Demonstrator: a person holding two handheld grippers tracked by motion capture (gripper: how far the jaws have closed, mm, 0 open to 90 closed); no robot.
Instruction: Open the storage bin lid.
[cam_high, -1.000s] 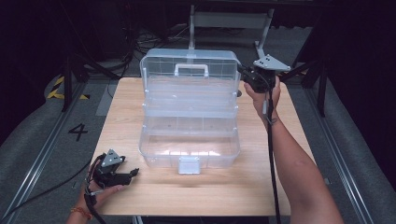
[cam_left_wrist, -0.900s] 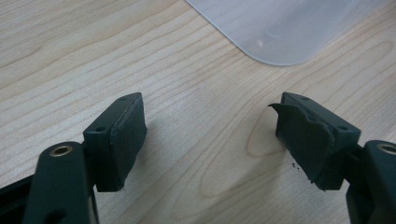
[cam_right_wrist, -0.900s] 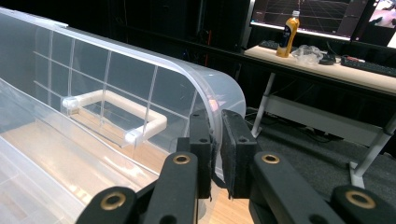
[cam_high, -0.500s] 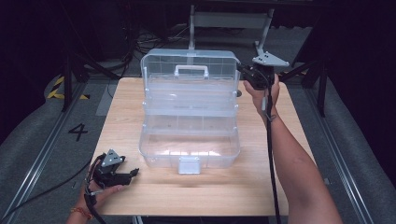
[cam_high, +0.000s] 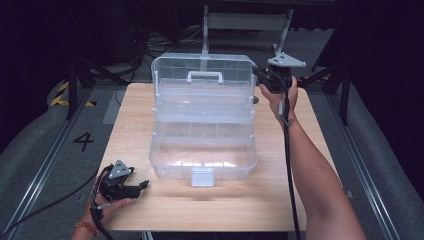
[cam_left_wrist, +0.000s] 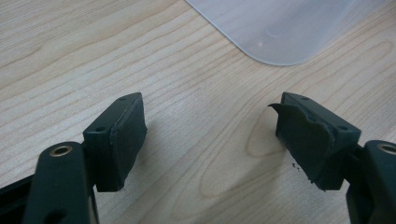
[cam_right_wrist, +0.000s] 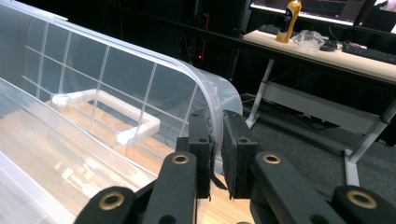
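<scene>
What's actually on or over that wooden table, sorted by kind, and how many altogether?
Clear plastic boxes: 1, the open toolbox
Claws: 2, the left claw and the right claw
Total: 3

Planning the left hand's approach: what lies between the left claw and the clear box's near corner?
Bare wood. In the left gripper view, only table lies between the open left claw and the clear box corner; the high view agrees.
</scene>
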